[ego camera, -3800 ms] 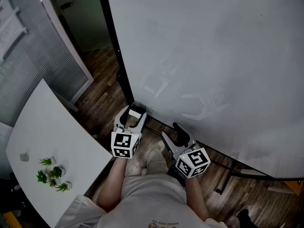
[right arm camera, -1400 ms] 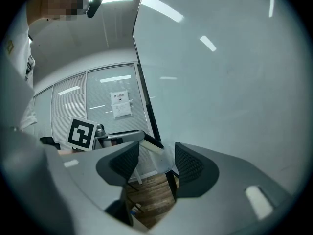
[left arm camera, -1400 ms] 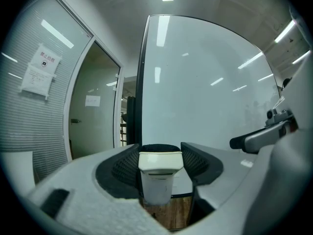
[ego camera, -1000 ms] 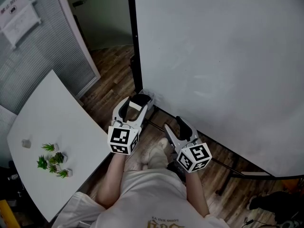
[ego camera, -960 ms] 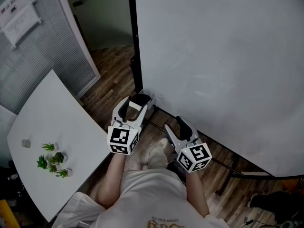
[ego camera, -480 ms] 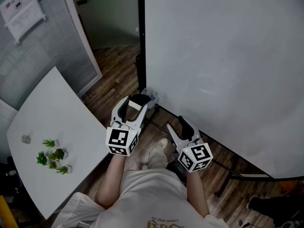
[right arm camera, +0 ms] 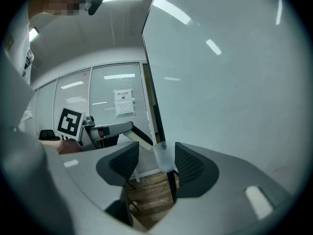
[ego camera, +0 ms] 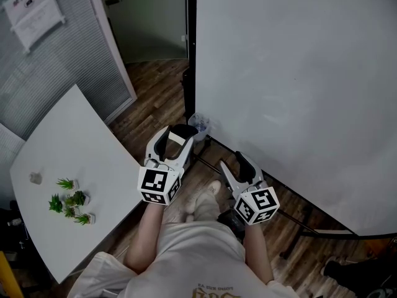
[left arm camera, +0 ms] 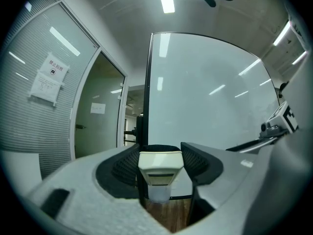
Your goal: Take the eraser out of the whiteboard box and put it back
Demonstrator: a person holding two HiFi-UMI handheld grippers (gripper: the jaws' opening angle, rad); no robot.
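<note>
My left gripper is shut on a cream eraser, held level in front of the whiteboard. In the left gripper view the eraser sits between the two dark pads. A small translucent box hangs at the board's lower left corner, just beyond the eraser. My right gripper stands open and empty, to the right and nearer the person. In the right gripper view the box shows beyond the open jaws, apart from them, with the left gripper and its eraser to its left.
A white table with small green plants stands at the left. The board's black frame post rises above the box, and its stand bar runs low along the wooden floor. A glass partition and doorway lie behind.
My left gripper with the eraser has edged a little toward the board's corner and the box. The right gripper has stayed put. The head view has swung slightly.
</note>
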